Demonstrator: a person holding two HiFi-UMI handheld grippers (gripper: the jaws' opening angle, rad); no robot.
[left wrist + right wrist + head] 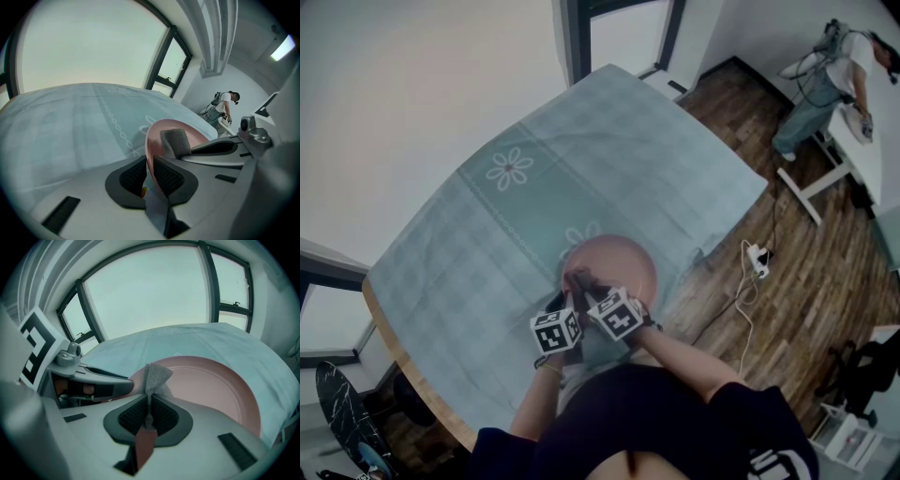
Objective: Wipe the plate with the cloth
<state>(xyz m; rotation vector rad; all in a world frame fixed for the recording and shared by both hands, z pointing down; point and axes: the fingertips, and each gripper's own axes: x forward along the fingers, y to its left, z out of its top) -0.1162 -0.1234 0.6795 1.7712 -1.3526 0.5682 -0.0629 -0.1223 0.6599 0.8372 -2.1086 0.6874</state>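
Cloth on plate by the near edge of the table [414,375]; wipe in hand

Left gripper [149,176] has its jaws drawn close and pinched on the near rim of the pink plate [179,124], steadying it on the pale tablecloth [534,187]; right gripper [149,416] is clamped tight on a fold of grey mesh cloth [154,376], whose free end appears to rest on the plate's near part, just beside the left gripper; wiping looks under way, I'd say; no dirt shows, so the share done is unclear; the broad far side seems left to cover.
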